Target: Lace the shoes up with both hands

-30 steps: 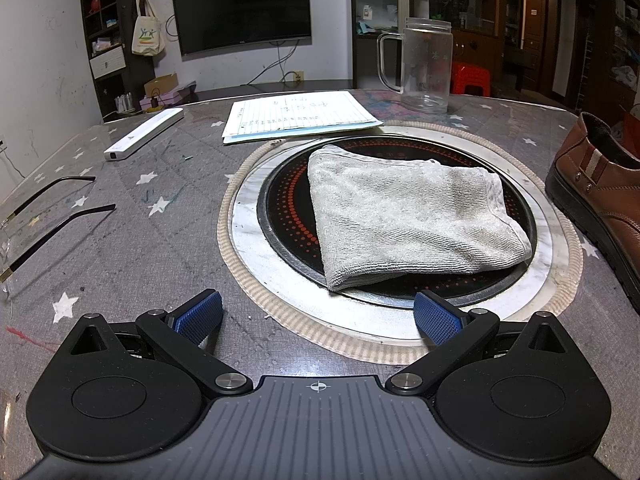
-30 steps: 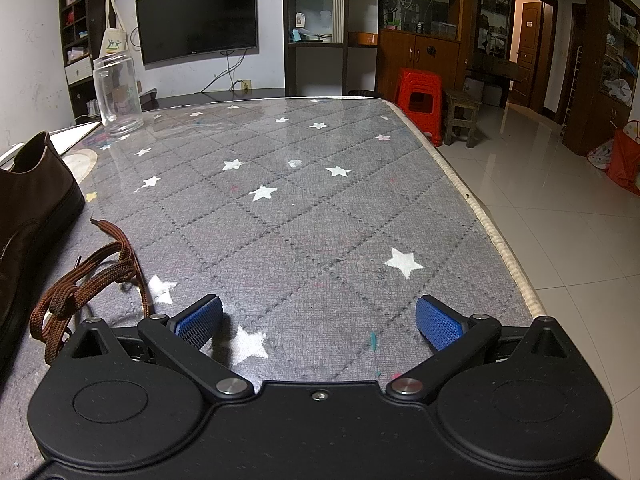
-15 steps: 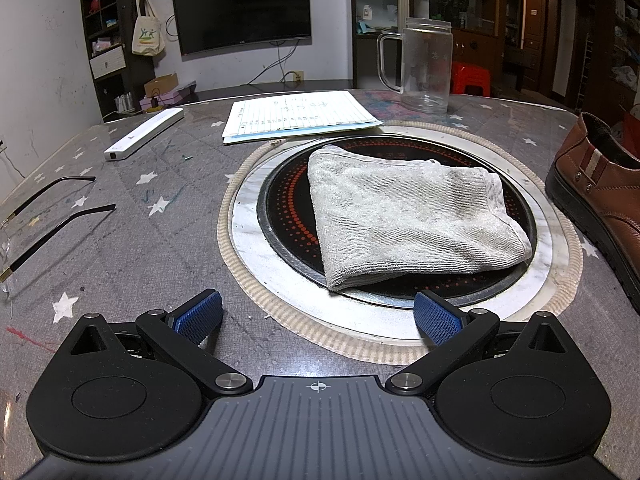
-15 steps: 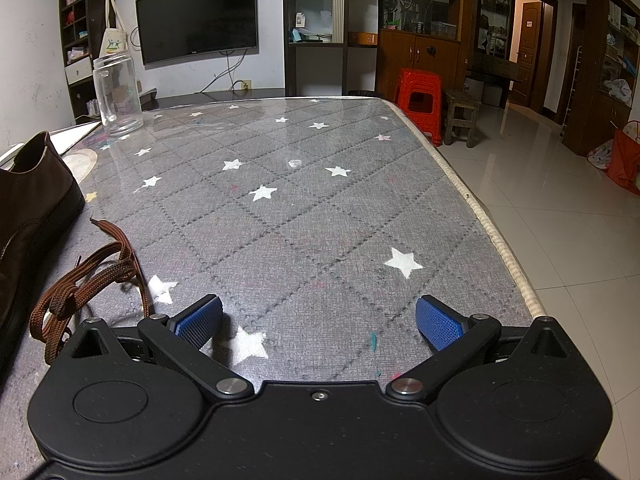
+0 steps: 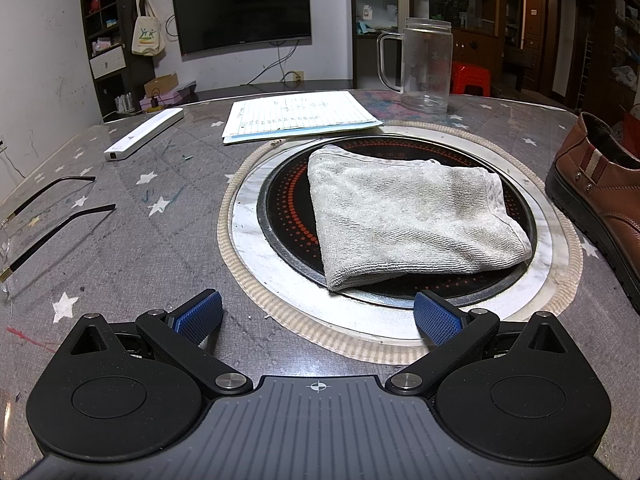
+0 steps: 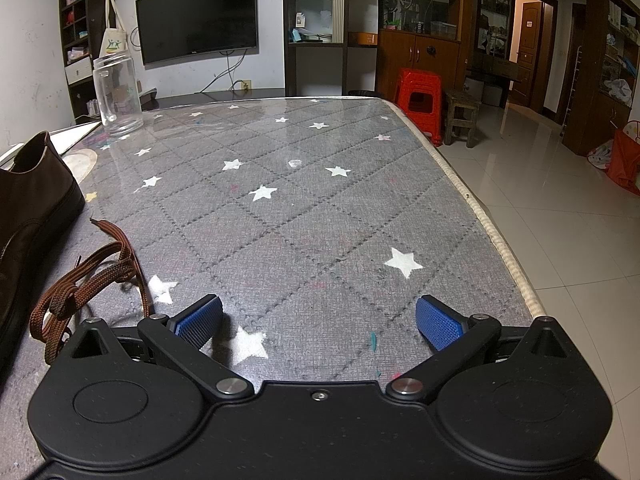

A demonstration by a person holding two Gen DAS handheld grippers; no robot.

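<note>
Nothing is in hand yet: the left gripper (image 5: 318, 314) sits low over the table (image 5: 132, 248) with its blue pads spread wide and empty, and the right gripper (image 6: 319, 318) is the same, jaws wide apart over bare starred cloth. The lacing looks not begun. Just left of the right gripper lies the brown shoelace (image 6: 86, 276), loose in a tangled heap on the table beside the brown shoe (image 6: 32, 204); from the left wrist view the same shoe (image 5: 596, 196) stands at the far right, beyond the folded grey towel (image 5: 404, 220) on the round hob. The next move likely calls for the right gripper to swing left and pinch a free lace end, while the left steadies the shoe. Farther back a clear glass mug (image 5: 424, 66) stands upright and looks empty
</note>
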